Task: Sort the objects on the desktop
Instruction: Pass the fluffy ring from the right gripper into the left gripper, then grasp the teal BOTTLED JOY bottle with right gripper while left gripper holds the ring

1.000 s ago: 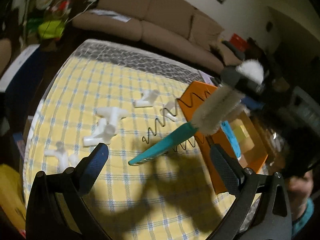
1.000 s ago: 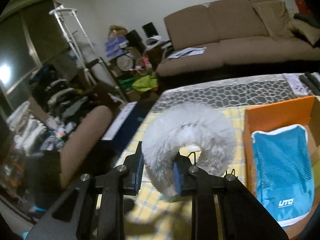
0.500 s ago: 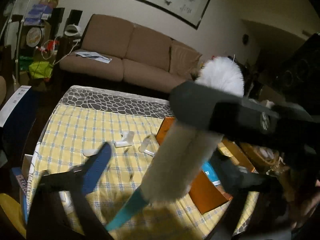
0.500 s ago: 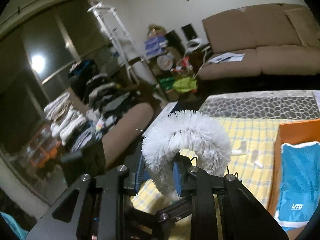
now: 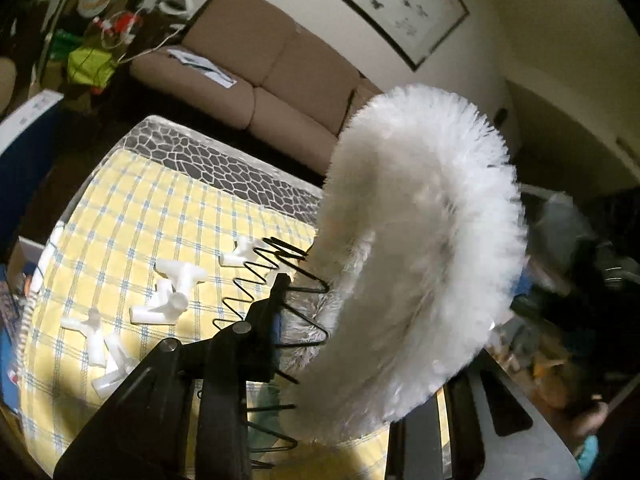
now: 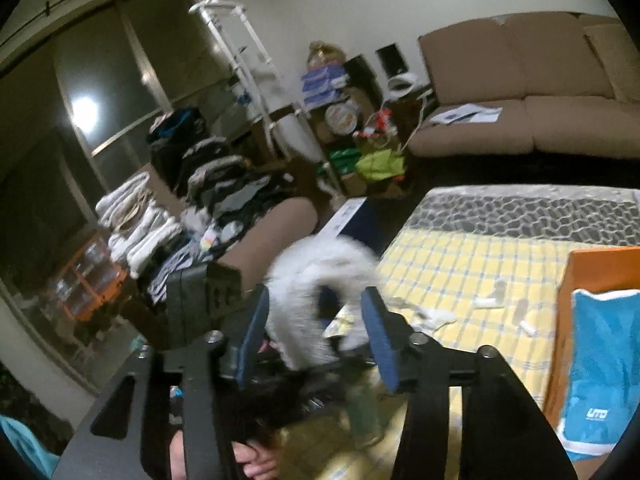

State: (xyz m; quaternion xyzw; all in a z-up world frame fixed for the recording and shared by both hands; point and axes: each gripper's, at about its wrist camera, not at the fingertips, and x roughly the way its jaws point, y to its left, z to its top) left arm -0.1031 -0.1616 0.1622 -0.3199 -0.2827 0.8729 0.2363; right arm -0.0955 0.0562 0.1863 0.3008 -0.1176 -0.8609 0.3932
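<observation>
A white bristle brush with a curved head [image 5: 420, 264] fills the left wrist view. My left gripper [image 5: 344, 340] is closed around the brush; its left finger [image 5: 268, 320] presses the bristles and the right one is hidden behind them. In the right wrist view my right gripper [image 6: 316, 340] is open, its blue pads apart, with the brush [image 6: 316, 292] standing between them and its teal handle [image 6: 364, 408] below. A black zigzag wire [image 5: 256, 284] and several white pipe connectors [image 5: 168, 296] lie on the yellow checked tablecloth [image 5: 140, 216].
An orange box [image 6: 592, 276] holding a blue mesh pouch [image 6: 604, 364] sits at the table's right. A brown sofa [image 5: 256, 80] stands behind the table. Stacked clothes [image 6: 172, 208] and a shelf lie off to the left of the table.
The right gripper, shut on the brush before, has opened. The left gripper came in from open and closed on the brush head, which now fills its view.
</observation>
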